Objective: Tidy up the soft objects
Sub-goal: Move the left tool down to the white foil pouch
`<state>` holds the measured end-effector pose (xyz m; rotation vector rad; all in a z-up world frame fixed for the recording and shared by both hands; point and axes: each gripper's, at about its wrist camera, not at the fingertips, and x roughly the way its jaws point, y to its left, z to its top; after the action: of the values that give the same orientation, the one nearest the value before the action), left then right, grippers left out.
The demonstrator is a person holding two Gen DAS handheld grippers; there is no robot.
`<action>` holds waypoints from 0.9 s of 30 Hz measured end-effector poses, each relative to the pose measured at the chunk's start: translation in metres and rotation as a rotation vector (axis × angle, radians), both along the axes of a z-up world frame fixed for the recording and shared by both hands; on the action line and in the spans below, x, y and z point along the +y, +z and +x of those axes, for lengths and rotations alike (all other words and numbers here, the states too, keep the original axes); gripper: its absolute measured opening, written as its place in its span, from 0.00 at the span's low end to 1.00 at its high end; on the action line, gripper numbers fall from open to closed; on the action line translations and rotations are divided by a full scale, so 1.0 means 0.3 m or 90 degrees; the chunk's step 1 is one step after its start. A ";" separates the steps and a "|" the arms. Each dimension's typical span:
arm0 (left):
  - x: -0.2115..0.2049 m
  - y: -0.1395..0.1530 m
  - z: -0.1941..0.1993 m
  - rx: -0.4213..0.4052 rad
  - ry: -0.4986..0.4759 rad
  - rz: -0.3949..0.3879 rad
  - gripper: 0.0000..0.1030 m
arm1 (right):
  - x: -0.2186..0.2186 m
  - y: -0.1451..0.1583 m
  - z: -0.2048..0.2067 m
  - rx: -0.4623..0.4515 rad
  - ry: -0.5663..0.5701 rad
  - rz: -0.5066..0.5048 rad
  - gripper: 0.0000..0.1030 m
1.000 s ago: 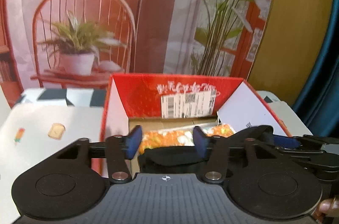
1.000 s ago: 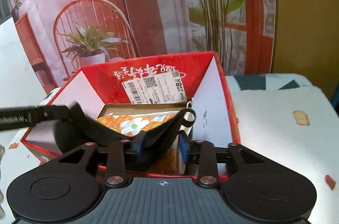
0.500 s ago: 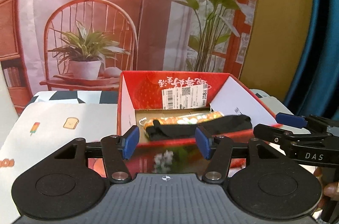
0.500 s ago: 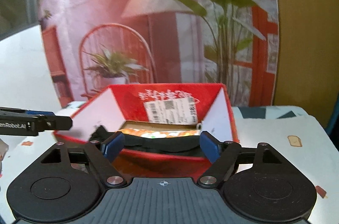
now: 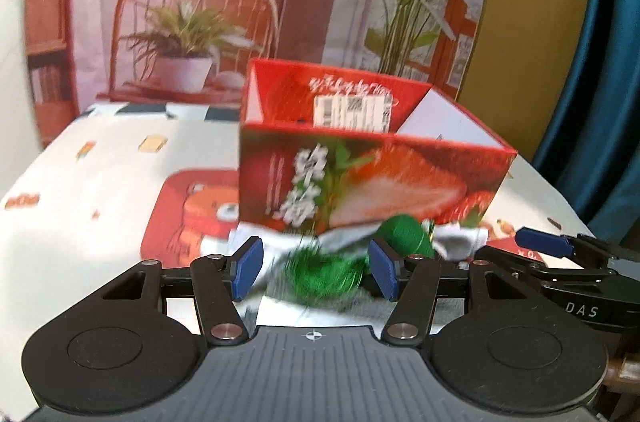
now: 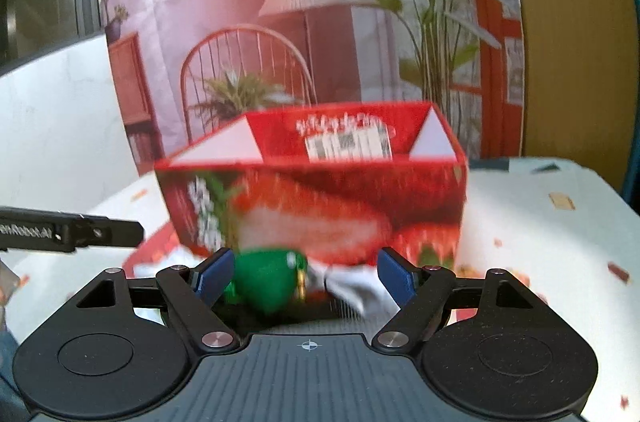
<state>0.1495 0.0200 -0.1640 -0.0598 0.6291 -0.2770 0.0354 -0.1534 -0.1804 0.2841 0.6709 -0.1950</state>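
both grippers, left (image 5: 314, 268) and right (image 6: 306, 276), hover fingers apart and empty over the green plush (image 6: 262, 280) before the red box (image 6: 312, 202).

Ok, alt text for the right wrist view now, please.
The right gripper hangs with open jaws, holding nothing, low over a green soft item and a white cloth lying before a red strawberry-print box on a patterned tablecloth. The left gripper pokes in at the left edge.
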 end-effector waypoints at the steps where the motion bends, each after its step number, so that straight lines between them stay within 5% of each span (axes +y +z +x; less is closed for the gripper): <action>1: 0.013 -0.010 -0.008 0.006 0.005 -0.002 0.59 | 0.005 -0.010 -0.012 0.003 0.000 0.005 0.73; 9: 0.087 -0.075 -0.023 0.058 0.051 -0.013 0.59 | 0.048 -0.038 -0.024 0.047 0.032 0.014 0.73; 27: 0.083 -0.132 -0.018 0.133 0.034 -0.035 0.59 | 0.109 -0.052 -0.028 0.138 0.094 -0.012 0.73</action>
<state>0.1440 0.0447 -0.2036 -0.1602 0.8253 -0.2374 0.0270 -0.1207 -0.1960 0.1957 0.9016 -0.0921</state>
